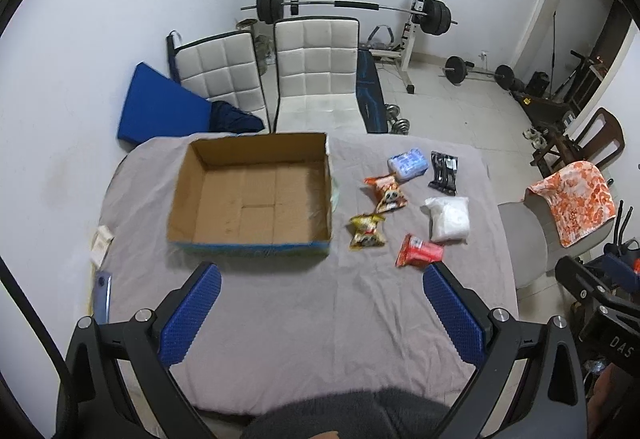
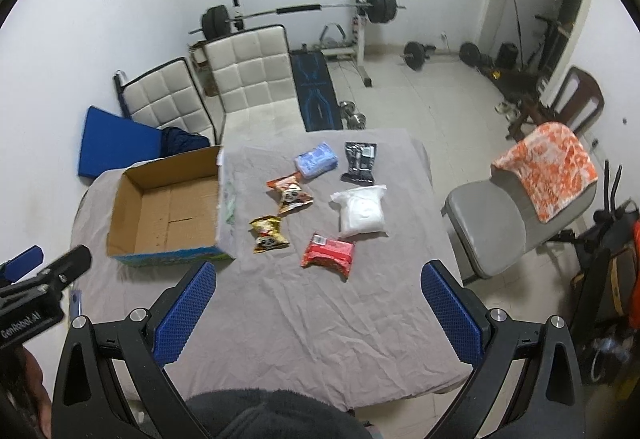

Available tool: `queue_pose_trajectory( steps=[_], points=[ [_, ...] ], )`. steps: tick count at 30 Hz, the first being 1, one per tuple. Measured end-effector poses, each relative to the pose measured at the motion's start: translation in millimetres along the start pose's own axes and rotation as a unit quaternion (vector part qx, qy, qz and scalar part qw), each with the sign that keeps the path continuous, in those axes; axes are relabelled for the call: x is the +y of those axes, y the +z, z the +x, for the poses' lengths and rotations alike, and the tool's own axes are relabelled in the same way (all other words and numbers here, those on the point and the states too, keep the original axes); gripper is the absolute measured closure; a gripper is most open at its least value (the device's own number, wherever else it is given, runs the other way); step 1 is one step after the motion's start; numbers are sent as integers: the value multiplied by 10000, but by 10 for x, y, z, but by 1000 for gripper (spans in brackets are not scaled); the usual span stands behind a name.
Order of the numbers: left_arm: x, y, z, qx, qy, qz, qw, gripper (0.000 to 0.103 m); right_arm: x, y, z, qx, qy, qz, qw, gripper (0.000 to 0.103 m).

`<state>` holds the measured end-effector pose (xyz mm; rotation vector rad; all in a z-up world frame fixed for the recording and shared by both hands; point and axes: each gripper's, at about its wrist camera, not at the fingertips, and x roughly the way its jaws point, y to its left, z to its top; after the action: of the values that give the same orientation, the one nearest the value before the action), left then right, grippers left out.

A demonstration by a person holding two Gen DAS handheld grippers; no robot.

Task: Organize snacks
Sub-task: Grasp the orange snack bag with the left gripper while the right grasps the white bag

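Note:
An empty cardboard box [image 1: 256,195] [image 2: 168,211] stands on the grey-clothed table [image 1: 304,319] [image 2: 320,319]. To its right lie several snack packs: a red pack [image 1: 418,251] [image 2: 329,251], a yellow pack [image 1: 366,231] [image 2: 269,233], an orange pack [image 1: 386,191] [image 2: 289,192], a white bag [image 1: 448,219] [image 2: 362,213], a blue pack [image 1: 408,163] [image 2: 315,160] and a black pack [image 1: 443,173] [image 2: 360,161]. My left gripper [image 1: 322,275] hovers open above the near table, in front of the box. My right gripper [image 2: 320,271] hangs open just short of the red pack. Neither holds anything.
A grey chair with an orange towel [image 1: 572,199] [image 2: 546,169] stands right of the table. Two white padded chairs [image 1: 316,75] [image 2: 252,79] and a blue mat [image 1: 160,107] sit behind it. Weight bench and barbells [image 1: 352,7] line the far wall. A card [image 1: 100,243] lies at the table's left edge.

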<state>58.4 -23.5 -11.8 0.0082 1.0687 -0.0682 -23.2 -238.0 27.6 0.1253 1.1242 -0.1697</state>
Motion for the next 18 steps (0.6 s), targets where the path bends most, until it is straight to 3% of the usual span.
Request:
queue_pose_trajectory(
  steps=[4,10,15,18],
  points=[
    [-235,264,534,177,84,211,9996,0,-294,268,601,320,-168,159,9992,0],
    [-569,623,1604,903,-167,207,9956,0,-758,593,1902,1021,-253,253,9941,0],
    [-839,792,2545,1510,-424,58,9876,0,-1003,757,3030,1667,-152,276,9855,0],
    [-982,840,3098,2010,-574,-83,9779,7,-1040,798,3644,1981,-209,198,9798,0]
  ],
)
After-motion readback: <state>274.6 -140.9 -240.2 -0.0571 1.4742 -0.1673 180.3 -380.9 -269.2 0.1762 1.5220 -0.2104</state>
